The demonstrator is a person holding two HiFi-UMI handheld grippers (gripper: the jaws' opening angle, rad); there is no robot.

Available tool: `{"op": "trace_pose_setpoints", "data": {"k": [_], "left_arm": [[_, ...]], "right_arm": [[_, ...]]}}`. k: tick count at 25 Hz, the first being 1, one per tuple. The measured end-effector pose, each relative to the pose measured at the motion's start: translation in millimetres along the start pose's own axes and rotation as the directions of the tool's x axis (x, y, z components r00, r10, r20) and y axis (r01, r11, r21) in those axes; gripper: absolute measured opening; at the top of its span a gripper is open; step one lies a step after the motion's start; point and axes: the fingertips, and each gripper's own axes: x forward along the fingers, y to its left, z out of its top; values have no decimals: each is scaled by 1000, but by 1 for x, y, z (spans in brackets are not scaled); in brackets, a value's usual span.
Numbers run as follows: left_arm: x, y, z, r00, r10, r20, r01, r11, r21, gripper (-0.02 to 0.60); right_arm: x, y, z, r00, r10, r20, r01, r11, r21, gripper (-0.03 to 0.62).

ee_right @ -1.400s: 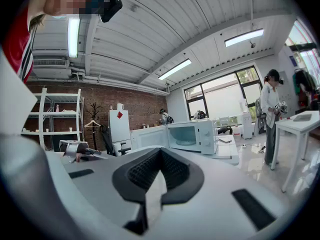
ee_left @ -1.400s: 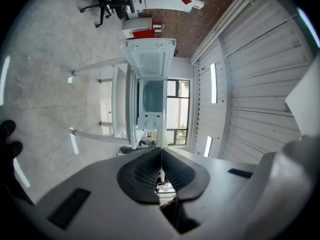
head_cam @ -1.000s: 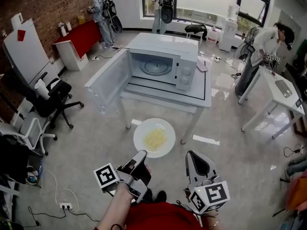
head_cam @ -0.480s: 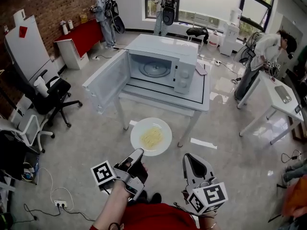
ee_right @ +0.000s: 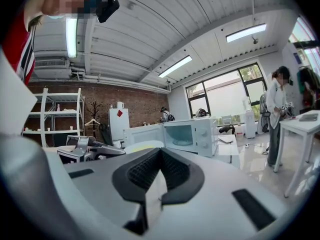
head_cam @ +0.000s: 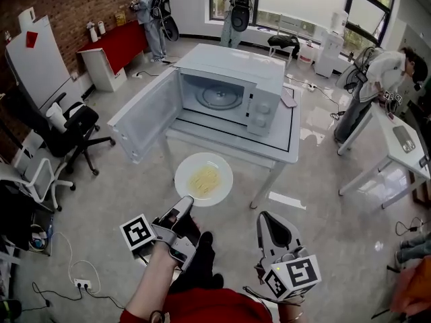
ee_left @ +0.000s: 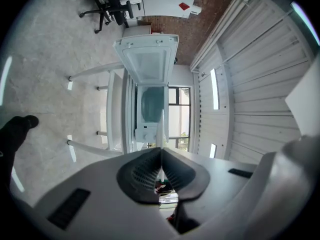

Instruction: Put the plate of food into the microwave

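Note:
A white plate [head_cam: 203,179] with yellow noodles hangs level above the floor, just short of the table's front edge. My left gripper [head_cam: 186,201] is shut on its near rim; in the left gripper view the plate [ee_left: 161,128] shows edge-on as a thin white sliver between the pads. The white microwave [head_cam: 232,86] stands on a white table [head_cam: 269,150], its door [head_cam: 143,118] swung wide to the left and the glass turntable inside bare. My right gripper [head_cam: 267,218] hovers to the right of the plate, shut and empty. The right gripper view shows the microwave [ee_right: 187,134] ahead.
A black office chair [head_cam: 74,130] stands left of the open door. At the back are a red cabinet [head_cam: 111,49] and two people. Another person [head_cam: 380,73] bends over a white desk [head_cam: 397,147] at the right. Cables and a power strip [head_cam: 81,282] lie on the floor.
The left gripper has carried the plate forward and a little left, toward the microwave's open front. The person has stepped closer to the table; the right gripper stays alongside.

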Motion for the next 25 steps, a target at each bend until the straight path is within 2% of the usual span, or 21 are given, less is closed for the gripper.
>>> {"op": "trace_pose_setpoints", "data": {"k": [7, 15, 21, 25], "left_arm": [[65, 6, 50, 1000, -4, -9, 4, 1000, -3, 18], [141, 5, 118, 999, 14, -40, -14, 1000, 16, 18], [188, 3, 146, 997, -5, -71, 7, 1000, 27, 18], [205, 13, 157, 998, 12, -66, -10, 999, 31, 18]], "right_arm": [[82, -21, 13, 1000, -7, -29, 6, 1000, -22, 12], [185, -36, 52, 1000, -23, -22, 21, 998, -59, 12], [230, -50, 62, 998, -60, -35, 57, 994, -89, 12], [250, -62, 59, 996, -70, -63, 63, 992, -105, 12]]}}
